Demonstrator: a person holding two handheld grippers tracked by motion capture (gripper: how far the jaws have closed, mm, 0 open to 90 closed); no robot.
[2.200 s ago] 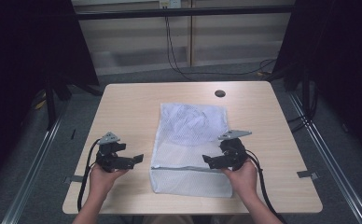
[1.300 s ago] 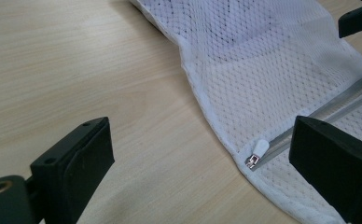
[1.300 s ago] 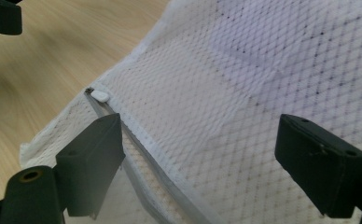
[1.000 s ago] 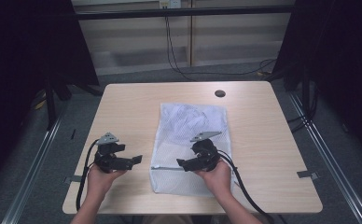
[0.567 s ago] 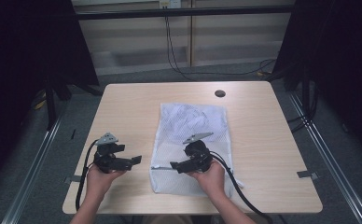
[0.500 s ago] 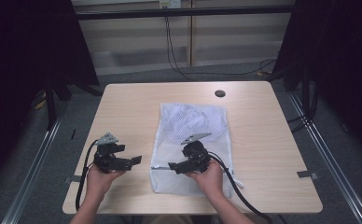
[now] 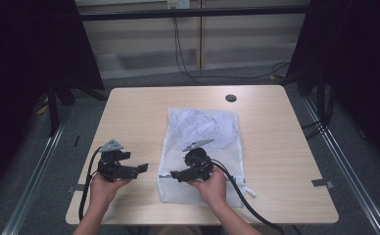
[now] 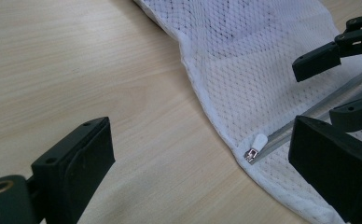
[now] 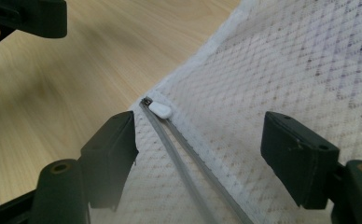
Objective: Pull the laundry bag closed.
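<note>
Both right gripper (image 9: 200, 158) jaws straddling zipper pull (image 9: 160, 110)

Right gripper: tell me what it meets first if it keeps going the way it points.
Most likely the white zipper pull at the corner of the mesh bag; the right gripper has open jaws straddling the zipper track.

Nothing here can be read: no lettering, label, brand or number shows on anything in these views.
</note>
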